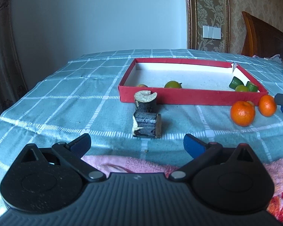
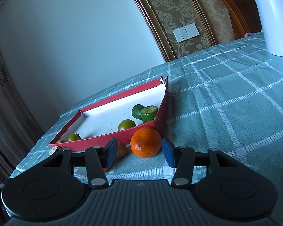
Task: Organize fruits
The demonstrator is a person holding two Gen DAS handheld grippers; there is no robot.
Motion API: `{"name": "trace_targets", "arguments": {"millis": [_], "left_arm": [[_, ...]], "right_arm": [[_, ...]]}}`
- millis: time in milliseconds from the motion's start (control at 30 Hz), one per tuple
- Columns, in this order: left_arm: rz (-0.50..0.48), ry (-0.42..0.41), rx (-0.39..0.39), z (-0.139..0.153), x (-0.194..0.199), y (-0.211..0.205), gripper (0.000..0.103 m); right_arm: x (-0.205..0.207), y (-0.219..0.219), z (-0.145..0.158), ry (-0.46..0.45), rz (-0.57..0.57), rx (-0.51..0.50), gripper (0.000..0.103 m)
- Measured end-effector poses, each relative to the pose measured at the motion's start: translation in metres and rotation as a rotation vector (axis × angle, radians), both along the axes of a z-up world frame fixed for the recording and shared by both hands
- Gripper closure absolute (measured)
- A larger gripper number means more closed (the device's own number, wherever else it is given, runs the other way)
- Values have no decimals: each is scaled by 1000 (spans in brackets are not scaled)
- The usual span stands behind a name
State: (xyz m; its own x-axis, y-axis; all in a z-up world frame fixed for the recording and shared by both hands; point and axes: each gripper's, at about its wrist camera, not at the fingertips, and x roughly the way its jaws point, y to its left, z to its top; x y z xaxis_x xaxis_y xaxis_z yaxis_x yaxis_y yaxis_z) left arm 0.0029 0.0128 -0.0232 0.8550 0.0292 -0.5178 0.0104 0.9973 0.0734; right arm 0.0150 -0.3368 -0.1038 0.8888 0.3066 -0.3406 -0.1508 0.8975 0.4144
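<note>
Right wrist view is showing the teal checked tablecloth (image 2: 226, 98) spreading across the whole surface, with a white kettle (image 2: 271, 18) standing at its far right; the red tray (image 2: 103, 139) is lying left of centre, holding two green fruits (image 2: 126, 124) and two green cut pieces (image 2: 149, 113); the right gripper (image 2: 139, 153) is standing partly open, its blue pads flanking an orange tangerine (image 2: 145, 142) that is sitting on the cloth against the tray's near wall; whether the pads are touching the fruit I cannot tell, though a gap is showing on the left side. Left wrist view is showing the left gripper (image 1: 136, 145) spread wide and holding nothing; two dark cane pieces (image 1: 146, 121) are lying just beyond its tips, near the tray; two tangerines are resting to the right, by the tray's near right corner.
</note>
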Motion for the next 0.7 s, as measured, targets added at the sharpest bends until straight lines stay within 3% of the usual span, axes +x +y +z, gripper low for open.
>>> {"name": "trace_targets", "arguments": {"millis": [333, 700], "left_arm": [[26, -31, 48, 14, 12, -7, 0], [17, -28, 85, 4, 34, -1, 0]], "right_arm": [[-2, -3, 0, -15, 1, 19, 53], [-2, -5, -1, -21, 8, 33, 53]]}}
